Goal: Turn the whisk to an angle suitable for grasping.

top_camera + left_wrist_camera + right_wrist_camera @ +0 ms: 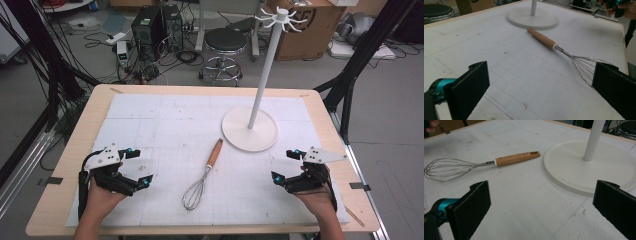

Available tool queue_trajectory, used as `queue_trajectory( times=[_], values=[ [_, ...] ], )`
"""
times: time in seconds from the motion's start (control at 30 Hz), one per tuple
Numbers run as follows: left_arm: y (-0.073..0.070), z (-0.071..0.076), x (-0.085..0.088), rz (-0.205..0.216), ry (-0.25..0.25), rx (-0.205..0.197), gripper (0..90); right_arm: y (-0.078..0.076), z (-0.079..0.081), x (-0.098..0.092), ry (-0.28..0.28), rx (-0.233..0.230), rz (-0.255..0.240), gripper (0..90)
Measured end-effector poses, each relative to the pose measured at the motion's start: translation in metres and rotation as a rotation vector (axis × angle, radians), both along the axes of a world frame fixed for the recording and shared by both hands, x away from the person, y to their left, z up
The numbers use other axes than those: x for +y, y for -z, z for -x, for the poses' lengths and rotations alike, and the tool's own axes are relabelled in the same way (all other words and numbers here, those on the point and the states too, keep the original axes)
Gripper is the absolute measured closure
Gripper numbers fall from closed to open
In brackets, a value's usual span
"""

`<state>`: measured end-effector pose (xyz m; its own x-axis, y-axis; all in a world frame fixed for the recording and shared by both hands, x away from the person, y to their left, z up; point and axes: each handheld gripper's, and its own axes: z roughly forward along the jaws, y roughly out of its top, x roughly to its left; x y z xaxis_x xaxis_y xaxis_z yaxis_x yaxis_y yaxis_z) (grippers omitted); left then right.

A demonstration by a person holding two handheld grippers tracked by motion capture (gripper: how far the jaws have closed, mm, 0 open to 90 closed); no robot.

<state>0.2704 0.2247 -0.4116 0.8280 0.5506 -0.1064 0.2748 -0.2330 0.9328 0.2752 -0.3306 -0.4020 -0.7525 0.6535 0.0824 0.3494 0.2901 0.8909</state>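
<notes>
Left tool (134,167), right tool (286,166): both spread, empty. Between: whisk (203,176), light, springy wires; grip wooden handle (215,153).

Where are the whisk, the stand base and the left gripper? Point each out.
whisk (214,154): high view, on its wooden handle.
stand base (235,131): high view, on the bare left part of the round white disc.
left gripper (139,166): high view, midway between its open jaws' tips.
</notes>
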Motion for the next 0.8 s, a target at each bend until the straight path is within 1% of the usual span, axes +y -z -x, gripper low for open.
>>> queue_trajectory(
  times=[0.13, 0.23, 0.33, 0.37, 0.47, 0.6, 0.7, 0.77, 0.8],
  values=[
    [0.002, 0.0, -0.001, -0.002, -0.005, 0.011, 1.9, 0.002, -0.002, -0.001, 0.004, 0.011, 0.001, 0.5],
    [0.002, 0.0, -0.003, -0.006, 0.001, 0.014, 1.9, 0.004, -0.002, -0.002, 0.007, 0.02, 0.008, 0.5],
    [0.001, 0.0, -0.005, -0.004, 0.001, 0.012, 1.9, 0.003, -0.001, -0.002, 0.013, 0.016, 0.003, 0.5],
    [0.001, 0.001, -0.006, 0.003, 0.005, 0.016, 1.9, 0.002, 0.0, -0.001, 0.012, 0.016, 0.002, 0.5],
    [0.0, 0.0, -0.008, -0.008, 0.01, 0.024, 1.9, 0.001, 0.001, 0.0, 0.012, 0.015, 0.007, 0.5],
    [-0.001, -0.002, -0.016, -0.009, 0.013, 0.04, 1.9, 0.0, 0.001, 0.001, 0.014, 0.014, 0.012, 0.5],
    [-0.004, -0.005, -0.024, -0.019, 0.017, 0.045, 1.9, 0.0, 0.001, 0.002, 0.013, 0.013, 0.012, 0.5],
    [-0.006, -0.008, -0.03, -0.032, 0.021, 0.057, 1.9, 0.001, 0.0, 0.002, 0.013, 0.014, 0.018, 0.5],
    [-0.006, -0.008, -0.03, -0.032, 0.021, 0.057, 1.9, 0.002, 0.0, 0.002, 0.012, 0.018, 0.019, 0.5]
  ],
)
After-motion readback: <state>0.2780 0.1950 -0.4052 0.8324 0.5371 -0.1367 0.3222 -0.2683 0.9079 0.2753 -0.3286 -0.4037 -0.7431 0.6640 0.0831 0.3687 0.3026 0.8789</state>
